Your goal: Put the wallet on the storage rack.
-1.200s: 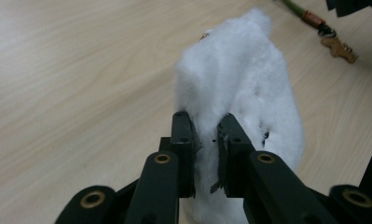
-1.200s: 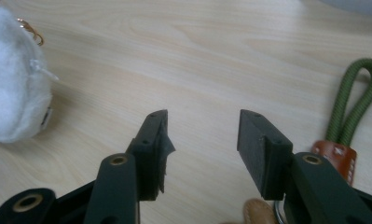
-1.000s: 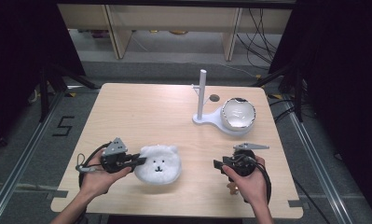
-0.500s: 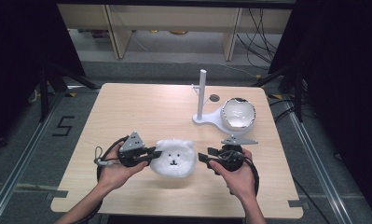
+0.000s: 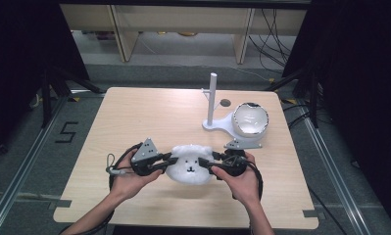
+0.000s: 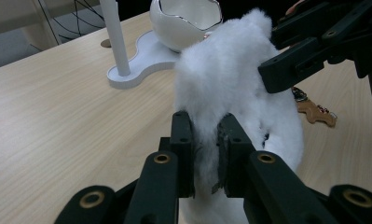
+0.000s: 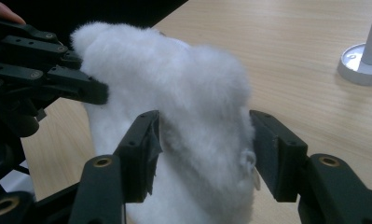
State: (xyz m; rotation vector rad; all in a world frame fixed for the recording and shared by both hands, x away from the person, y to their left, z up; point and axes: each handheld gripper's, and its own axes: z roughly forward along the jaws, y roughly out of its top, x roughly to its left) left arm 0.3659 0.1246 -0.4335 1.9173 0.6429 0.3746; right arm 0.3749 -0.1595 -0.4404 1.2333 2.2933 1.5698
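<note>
Plush white animal [image 5: 189, 164] near front edge of surface, held up between both tongs | left tongs [image 6: 205, 142] pinched tight on its fur | right tongs [image 7: 202, 154] spread wide around its other side, not yet clamped | advice: close right tongs squarely before pulling.

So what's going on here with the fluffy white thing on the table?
A person holds a hand-held gripper in each hand at a white plush toy near the table's front edge. The left hand-held gripper is pinched shut on the fur at one side. The right hand-held gripper has its jaws open around the other side. A white stand and a bowl sit behind.
</note>
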